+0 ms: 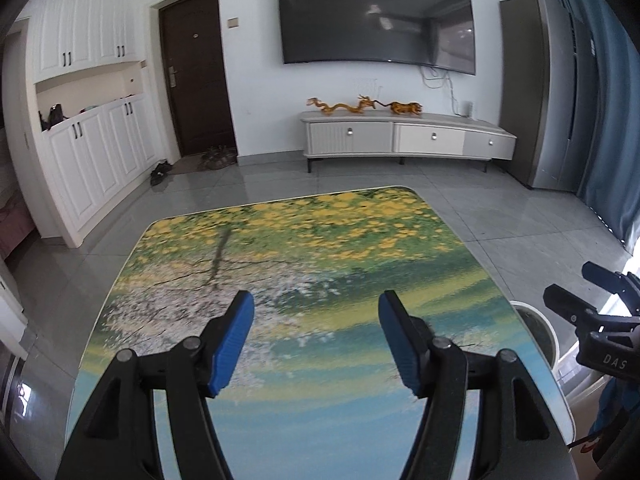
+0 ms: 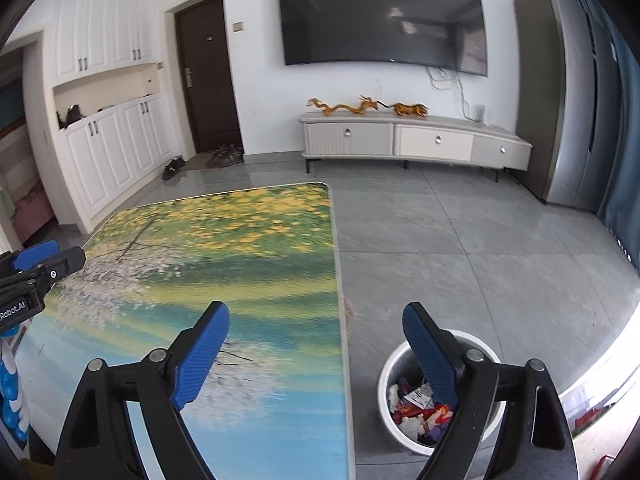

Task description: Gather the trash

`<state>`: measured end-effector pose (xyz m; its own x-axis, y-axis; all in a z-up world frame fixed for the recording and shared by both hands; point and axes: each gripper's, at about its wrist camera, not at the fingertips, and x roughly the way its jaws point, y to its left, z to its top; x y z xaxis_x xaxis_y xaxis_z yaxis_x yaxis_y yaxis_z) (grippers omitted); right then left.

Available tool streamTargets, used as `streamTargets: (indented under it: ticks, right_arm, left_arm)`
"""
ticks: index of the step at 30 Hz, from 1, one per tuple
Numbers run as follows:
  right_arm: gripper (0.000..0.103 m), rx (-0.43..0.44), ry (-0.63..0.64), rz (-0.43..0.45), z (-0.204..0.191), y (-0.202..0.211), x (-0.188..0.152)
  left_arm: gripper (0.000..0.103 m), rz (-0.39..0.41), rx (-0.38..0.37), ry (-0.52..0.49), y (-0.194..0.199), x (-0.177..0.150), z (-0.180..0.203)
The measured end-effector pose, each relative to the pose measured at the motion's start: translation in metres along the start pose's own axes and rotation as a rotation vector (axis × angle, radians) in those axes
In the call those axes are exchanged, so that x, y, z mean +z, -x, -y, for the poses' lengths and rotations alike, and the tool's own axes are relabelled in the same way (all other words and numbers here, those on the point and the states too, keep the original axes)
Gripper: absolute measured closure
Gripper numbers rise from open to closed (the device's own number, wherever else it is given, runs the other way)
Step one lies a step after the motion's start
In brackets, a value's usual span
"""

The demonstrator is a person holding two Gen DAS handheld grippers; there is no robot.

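Note:
A white trash bin (image 2: 400,436) stands on the floor just right of the table and holds several crumpled wrappers (image 2: 416,400). My right gripper (image 2: 316,312) hangs open and empty, its left finger over the table edge and its right finger over the bin. My left gripper (image 1: 316,304) is open over the table (image 1: 320,240), whose landscape-print top shows no trash. The bin's rim (image 1: 536,320) peeks out at the table's right side. Each gripper shows at the edge of the other's view: the right gripper (image 1: 570,280), the left gripper (image 2: 68,252).
Grey tiled floor (image 2: 480,240) spreads beyond the table. A low TV cabinet (image 1: 400,136) with orange figurines stands against the far wall under a wall TV (image 1: 376,20). White cupboards (image 1: 96,152), a dark door and shoes are at the left; a grey tall unit and blue curtain at the right.

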<state>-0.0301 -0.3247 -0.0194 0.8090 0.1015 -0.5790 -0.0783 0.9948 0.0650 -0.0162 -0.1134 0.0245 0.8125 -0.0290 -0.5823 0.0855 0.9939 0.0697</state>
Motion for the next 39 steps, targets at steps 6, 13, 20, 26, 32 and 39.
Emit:
streamTargets:
  ticks: [6,13,20,26,32,39]
  right_arm:
    - [0.0,-0.039,0.029,0.042,-0.024,0.004,0.004]
    - [0.0,-0.083,0.017,0.086,-0.031,0.016,0.006]
    - [0.0,-0.096,0.024,0.13,-0.038,0.031,0.009]
    - [0.0,-0.092,0.028,0.169,-0.041,0.047,0.009]
    - [0.0,-0.095,0.017,0.212,-0.04,0.066,0.01]
    - [0.0,-0.103,0.01,0.264,-0.04,0.088,0.009]
  left_arm:
    - [0.036,0.009,0.058,0.05,0.008,-0.011,-0.03]
    - [0.035,0.043,0.095,0.093,0.023,-0.019,-0.054]
    - [0.035,0.083,0.113,0.108,0.039,-0.021,-0.061]
    - [0.034,0.127,0.145,0.125,0.058,-0.021,-0.063]
    - [0.03,0.176,0.176,0.118,0.078,-0.021,-0.058]
    - [0.029,0.207,0.182,0.117,0.091,-0.021,-0.053]
